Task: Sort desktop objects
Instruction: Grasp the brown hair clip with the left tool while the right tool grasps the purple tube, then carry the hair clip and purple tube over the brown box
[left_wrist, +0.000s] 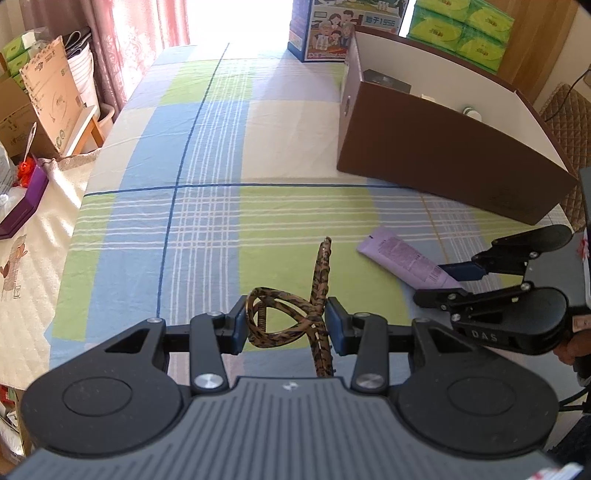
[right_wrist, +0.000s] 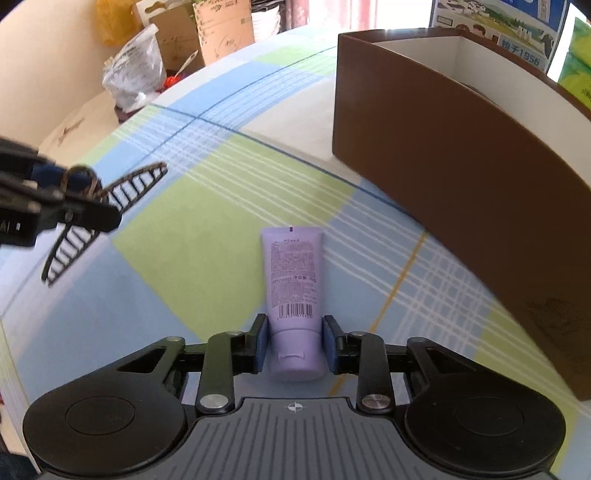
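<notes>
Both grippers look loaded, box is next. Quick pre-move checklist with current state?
1. Left gripper on the hair claw clip: ok, blue fingers touch its handle loops on both sides, and the right wrist view shows it held off the tablecloth.
2. Right gripper on the purple tube: ok, fingers flank the cap end.
3. Tube lifted: cannot tell, it looks flat on the cloth.
4. Brown box open on top: ok.
5. Free space inside the box: cannot tell, a few small items show and the floor is mostly hidden.
6. Grippers apart from each other: ok, a gap shows in both views.
</notes>
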